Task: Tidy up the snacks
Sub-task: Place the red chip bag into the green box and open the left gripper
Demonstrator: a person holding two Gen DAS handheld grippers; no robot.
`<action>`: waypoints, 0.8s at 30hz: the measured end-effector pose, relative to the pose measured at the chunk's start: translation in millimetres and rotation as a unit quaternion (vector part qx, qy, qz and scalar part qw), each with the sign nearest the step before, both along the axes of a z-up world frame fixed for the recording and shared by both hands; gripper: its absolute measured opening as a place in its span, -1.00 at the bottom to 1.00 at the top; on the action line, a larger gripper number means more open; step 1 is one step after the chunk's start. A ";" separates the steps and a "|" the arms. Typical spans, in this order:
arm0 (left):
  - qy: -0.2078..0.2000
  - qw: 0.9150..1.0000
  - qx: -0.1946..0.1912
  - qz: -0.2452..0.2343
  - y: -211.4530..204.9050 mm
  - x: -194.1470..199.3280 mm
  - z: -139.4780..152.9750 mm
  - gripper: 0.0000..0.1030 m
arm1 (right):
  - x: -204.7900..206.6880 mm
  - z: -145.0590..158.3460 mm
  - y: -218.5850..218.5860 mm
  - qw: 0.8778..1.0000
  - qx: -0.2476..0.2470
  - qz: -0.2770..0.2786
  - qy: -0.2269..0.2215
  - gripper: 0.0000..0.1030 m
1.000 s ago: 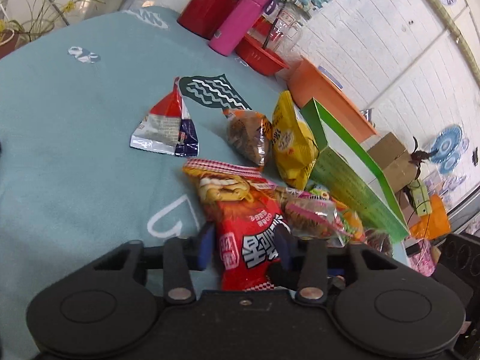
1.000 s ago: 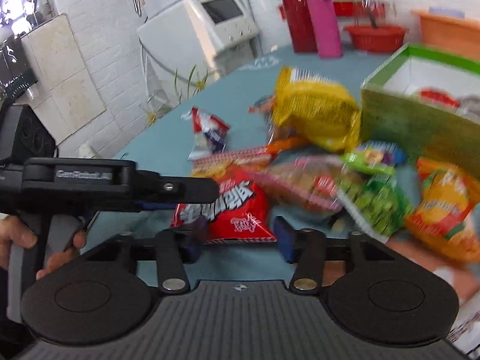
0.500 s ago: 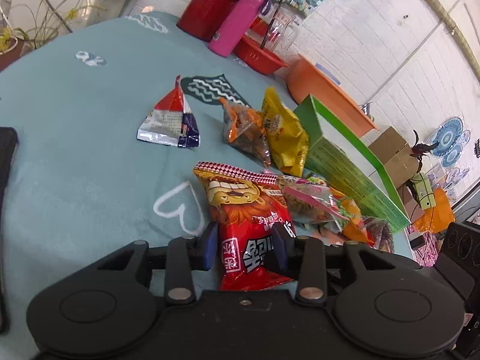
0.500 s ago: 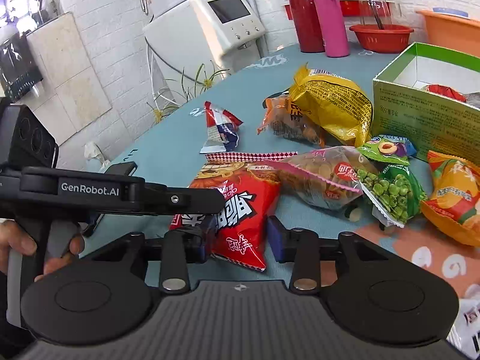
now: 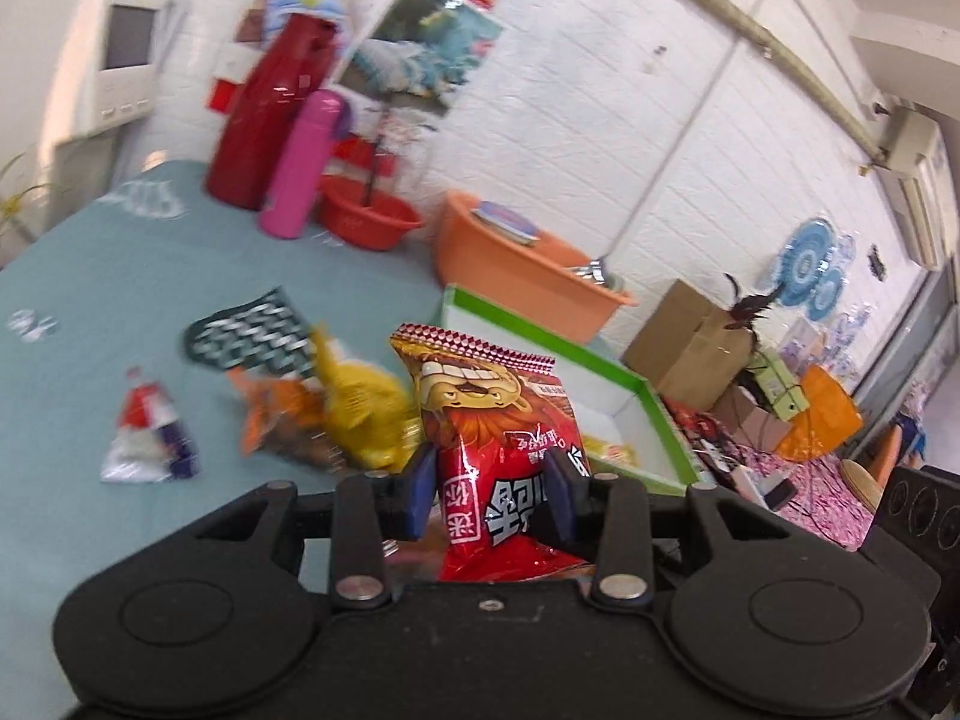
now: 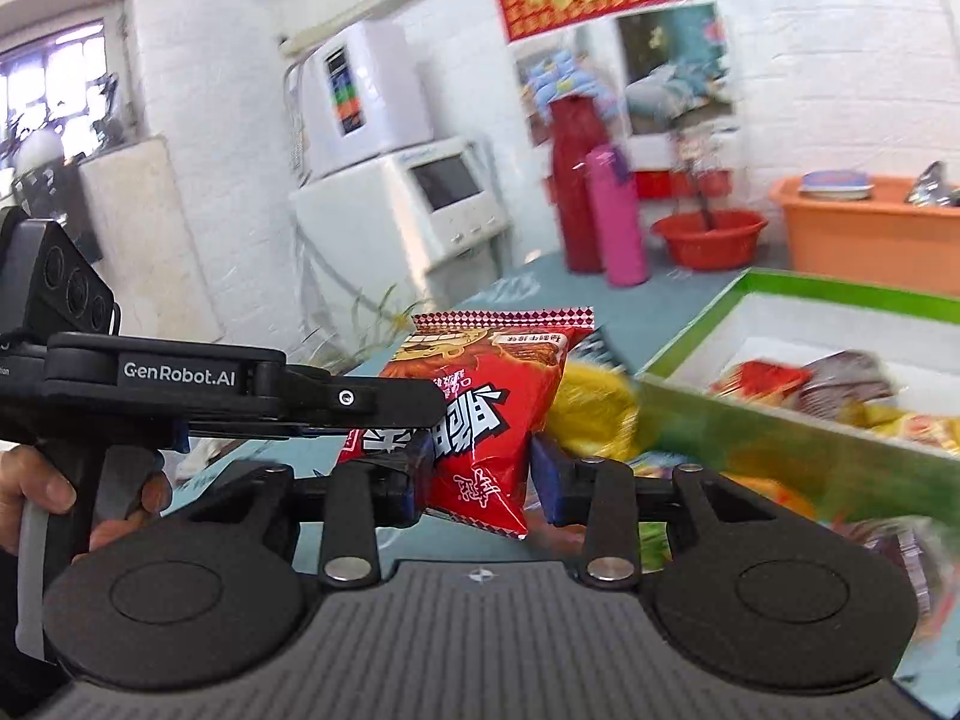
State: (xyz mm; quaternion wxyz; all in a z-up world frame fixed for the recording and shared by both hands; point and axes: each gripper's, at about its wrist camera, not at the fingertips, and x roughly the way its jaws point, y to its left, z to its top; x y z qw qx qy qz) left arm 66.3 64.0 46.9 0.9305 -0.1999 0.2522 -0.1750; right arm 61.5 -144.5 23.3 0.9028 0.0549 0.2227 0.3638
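My left gripper (image 5: 491,495) is shut on a red snack bag (image 5: 498,450) with a cartoon face and holds it upright, lifted off the table. The right wrist view shows the same red bag (image 6: 480,414) held by the left gripper (image 6: 384,402), in front of my right gripper (image 6: 474,483), which is open with the bag between its fingers but not clamped. The green-rimmed box (image 5: 636,414) lies behind the bag; in the right wrist view the box (image 6: 780,438) holds several snack packs.
On the teal tablecloth (image 5: 90,312) lie a yellow bag (image 5: 360,408), an orange-brown bag (image 5: 282,420) and a red-white-blue pack (image 5: 150,438). A red jug (image 5: 270,120), pink flask (image 5: 300,168), red basin (image 5: 366,216) and orange tub (image 5: 522,264) stand at the back.
The left gripper closed on the red bag and lifted it off the table, tilting it upright. Both cameras rose and now look more toward the wall.
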 end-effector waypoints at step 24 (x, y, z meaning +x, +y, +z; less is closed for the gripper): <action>0.075 0.981 -0.015 -0.178 -175.9 205.3 -33.1 -0.35 | 100.8 -22.3 -165.0 0.973 0.005 -0.228 0.026 0.22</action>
